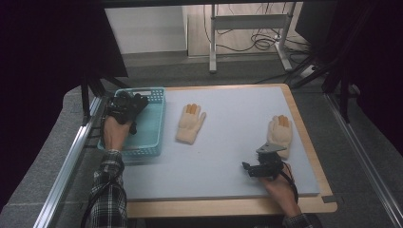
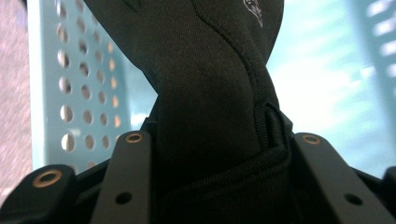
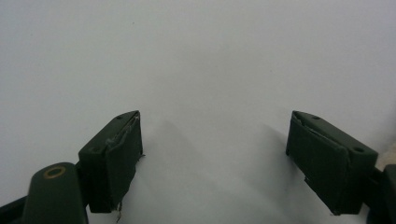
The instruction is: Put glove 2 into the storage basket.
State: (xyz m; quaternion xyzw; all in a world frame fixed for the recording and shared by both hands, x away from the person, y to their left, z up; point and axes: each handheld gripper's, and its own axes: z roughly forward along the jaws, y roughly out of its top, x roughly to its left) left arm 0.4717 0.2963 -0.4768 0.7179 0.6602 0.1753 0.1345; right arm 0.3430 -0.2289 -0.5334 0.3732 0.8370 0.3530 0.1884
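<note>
Black glove (image 2: 210, 93) clamped in left gripper (image 1: 124, 105) jaws above teal basket (image 1: 154, 137); could snag its rim. Right gripper (image 1: 248, 167) jaws apart, empty.

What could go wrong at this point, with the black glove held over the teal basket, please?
1. The black glove hangs from the left gripper near the basket's left wall; released here, part of it might drape over the rim.
2. The right gripper, jaws open, sits close to a cream glove and could nudge it.
</note>
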